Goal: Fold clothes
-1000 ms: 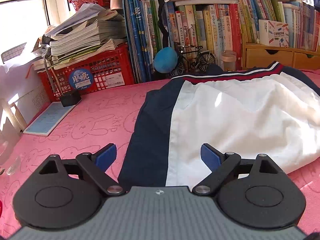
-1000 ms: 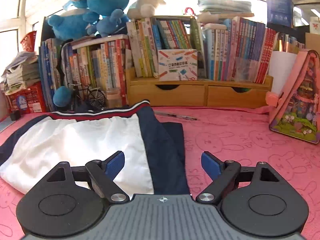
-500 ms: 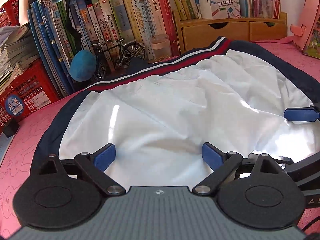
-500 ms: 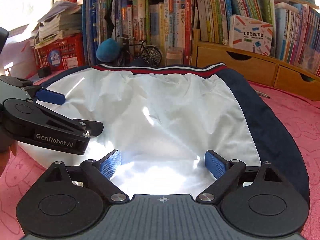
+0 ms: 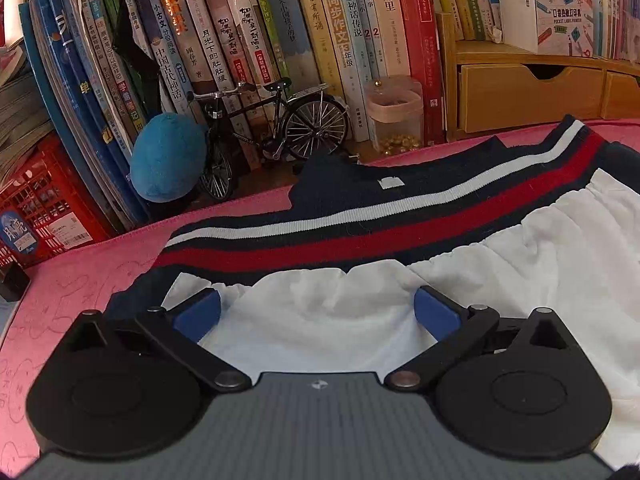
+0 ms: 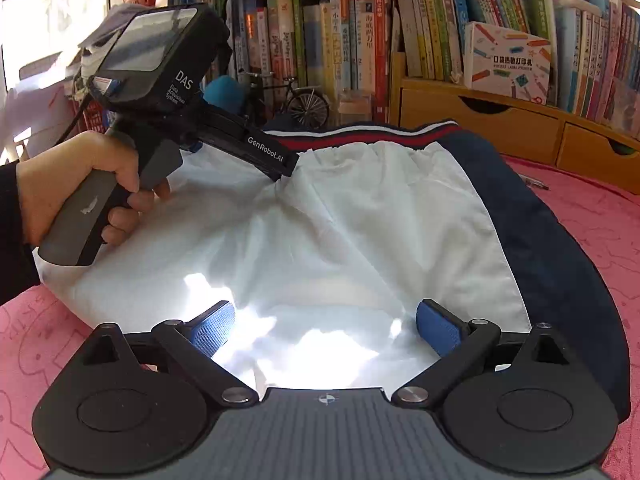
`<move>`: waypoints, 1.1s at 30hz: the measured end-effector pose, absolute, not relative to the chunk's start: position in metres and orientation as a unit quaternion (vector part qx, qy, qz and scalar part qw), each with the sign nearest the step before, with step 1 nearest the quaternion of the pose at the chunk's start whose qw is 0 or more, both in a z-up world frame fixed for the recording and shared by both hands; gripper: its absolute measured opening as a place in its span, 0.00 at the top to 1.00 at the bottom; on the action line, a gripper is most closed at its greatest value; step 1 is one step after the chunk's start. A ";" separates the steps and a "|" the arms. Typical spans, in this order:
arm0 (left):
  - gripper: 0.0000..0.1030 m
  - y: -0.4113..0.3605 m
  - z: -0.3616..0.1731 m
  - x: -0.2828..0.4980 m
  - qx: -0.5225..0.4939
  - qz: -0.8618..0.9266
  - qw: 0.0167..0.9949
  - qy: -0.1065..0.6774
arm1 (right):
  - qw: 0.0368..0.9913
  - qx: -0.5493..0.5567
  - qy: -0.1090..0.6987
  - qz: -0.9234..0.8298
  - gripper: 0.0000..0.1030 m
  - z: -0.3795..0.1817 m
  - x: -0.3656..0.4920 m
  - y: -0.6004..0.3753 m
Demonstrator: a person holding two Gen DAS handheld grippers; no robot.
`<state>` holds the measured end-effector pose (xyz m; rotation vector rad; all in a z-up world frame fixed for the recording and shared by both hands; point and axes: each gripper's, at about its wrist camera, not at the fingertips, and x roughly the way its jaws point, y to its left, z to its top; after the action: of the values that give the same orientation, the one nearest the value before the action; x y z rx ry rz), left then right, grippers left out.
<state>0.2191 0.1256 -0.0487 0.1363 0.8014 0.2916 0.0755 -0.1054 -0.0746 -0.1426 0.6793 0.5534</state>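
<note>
Since a second ago, the left gripper (image 5: 316, 314) has swung from the garment's (image 6: 360, 216) navy side panel across to the striped waistband (image 5: 380, 224), while the right gripper (image 6: 325, 326) has closed in over the white panel's near edge. Both pairs of jaws are opening, nearly at full spread, with white cloth lying between the pads but nothing pinched. The garment lies flat on the pink table mat (image 6: 592, 232), its waistband running crosswise along the far side, just ahead of the left gripper, which is the nearer of the two to that band. The person's hand (image 6: 80, 188) steers it from the waistband's left end. Beyond the waistband, close by, stand a model bicycle (image 5: 272, 128), a blue plush ball (image 5: 168, 156) and a small jar (image 5: 394, 116), before a row of books (image 5: 240, 40); a far-edge lift could brush them. Glare whitens the near hem, so its exact edge is probably under the right gripper.
</note>
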 end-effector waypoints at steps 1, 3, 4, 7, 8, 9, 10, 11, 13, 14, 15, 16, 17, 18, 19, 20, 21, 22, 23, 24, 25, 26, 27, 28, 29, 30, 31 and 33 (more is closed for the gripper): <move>0.00 0.128 -0.049 0.225 0.059 0.141 0.908 0.390 | 0.903 -0.068 0.329 0.268 0.04 -0.075 0.076 -0.105; 0.00 0.134 -0.051 0.237 0.038 0.141 0.908 0.393 | 0.902 -0.067 0.330 0.269 0.04 -0.075 0.076 -0.106; 0.00 0.137 -0.050 0.241 0.028 0.142 0.907 0.396 | 0.902 -0.067 0.330 0.269 0.04 -0.075 0.076 -0.106; 0.00 0.140 -0.043 0.246 0.017 0.140 0.903 0.405 | 0.902 -0.068 0.331 0.269 0.03 -0.075 0.077 -0.105; 0.04 0.139 -0.038 0.242 0.021 0.135 0.905 0.402 | 0.901 -0.069 0.332 0.271 0.01 -0.076 0.076 -0.104; 0.05 0.139 -0.034 0.235 0.024 0.129 0.907 0.399 | 0.900 -0.069 0.333 0.272 0.00 -0.076 0.076 -0.104; 0.05 0.139 -0.030 0.228 0.027 0.123 0.909 0.397 | 0.900 -0.069 0.333 0.273 0.00 -0.076 0.076 -0.104; 0.05 0.140 -0.026 0.217 0.029 0.113 0.912 0.394 | 0.900 -0.069 0.333 0.273 0.00 -0.076 0.076 -0.104; 0.05 0.143 -0.021 0.191 0.039 0.092 0.918 0.383 | 0.900 -0.070 0.333 0.273 0.00 -0.077 0.075 -0.103; 0.05 0.144 -0.019 0.177 0.043 0.079 0.922 0.376 | 0.900 -0.070 0.332 0.272 0.00 -0.077 0.075 -0.103; 0.05 0.145 -0.018 0.163 0.047 0.067 0.925 0.372 | 0.900 -0.070 0.332 0.272 0.00 -0.077 0.075 -0.103; 0.05 0.146 -0.018 0.149 0.050 0.055 0.927 0.368 | 0.901 -0.068 0.330 0.271 0.00 -0.076 0.074 -0.103; 0.05 0.147 -0.019 0.136 0.051 0.045 0.928 0.366 | 0.903 -0.067 0.328 0.270 0.00 -0.076 0.074 -0.104; 0.05 0.148 -0.020 0.125 0.051 0.037 0.929 0.366 | 0.904 -0.065 0.326 0.270 0.00 -0.075 0.074 -0.104; 0.05 0.149 -0.021 0.116 0.053 0.033 0.929 0.365 | 0.909 -0.063 0.319 0.262 0.01 -0.073 0.071 -0.105; 0.05 0.150 -0.023 0.105 0.055 0.035 0.932 0.358 | 0.914 -0.060 0.311 0.254 0.01 -0.071 0.069 -0.106; 0.05 0.152 -0.023 0.097 0.053 0.038 0.935 0.348 | 0.918 -0.079 0.295 0.254 0.01 -0.066 0.068 -0.100; 0.05 0.155 -0.022 0.089 0.048 0.040 0.939 0.339 | 0.921 -0.099 0.278 0.255 0.01 -0.061 0.066 -0.094; 0.05 0.161 -0.020 0.081 0.039 0.043 0.943 0.327 | 0.924 -0.119 0.261 0.255 0.01 -0.056 0.065 -0.088; 0.04 0.167 -0.019 0.076 0.028 0.048 0.946 0.320 | 0.925 -0.150 0.239 0.254 0.01 -0.050 0.069 -0.076; 0.03 0.174 -0.017 0.071 0.017 0.053 0.948 0.314 | 0.924 -0.161 0.229 0.260 0.01 -0.046 0.076 -0.067; 0.03 0.181 -0.017 0.069 0.011 0.061 0.947 0.314 | 0.918 -0.151 0.233 0.282 0.01 -0.044 0.089 -0.059; 0.03 0.189 -0.019 0.068 0.006 0.070 0.946 0.316 | 0.912 -0.141 0.238 0.304 0.01 -0.043 0.102 -0.051; 0.03 0.193 -0.020 0.068 0.010 0.081 0.943 0.321 | 0.904 -0.127 0.248 0.324 0.01 -0.045 0.113 -0.046; 0.02 0.195 -0.026 0.069 0.032 0.099 0.938 0.330 | 0.897 -0.125 0.277 0.322 0.03 -0.053 0.130 -0.042; 0.01 0.197 -0.032 0.067 0.058 0.113 0.935 0.331 | 0.889 -0.123 0.306 0.319 0.04 -0.060 0.146 -0.039; 0.00 0.200 -0.037 0.063 0.073 0.115 0.935 0.329 | 0.894 -0.121 0.312 0.298 0.06 -0.066 0.153 -0.050; 0.00 0.207 -0.043 0.054 0.080 0.108 0.937 0.324 | 0.902 -0.114 0.317 0.269 0.06 -0.073 0.159 -0.079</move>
<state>0.0543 0.2074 -0.0432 0.1629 0.6616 0.2206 0.1594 -0.0787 -0.0732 -0.2358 0.6555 0.5559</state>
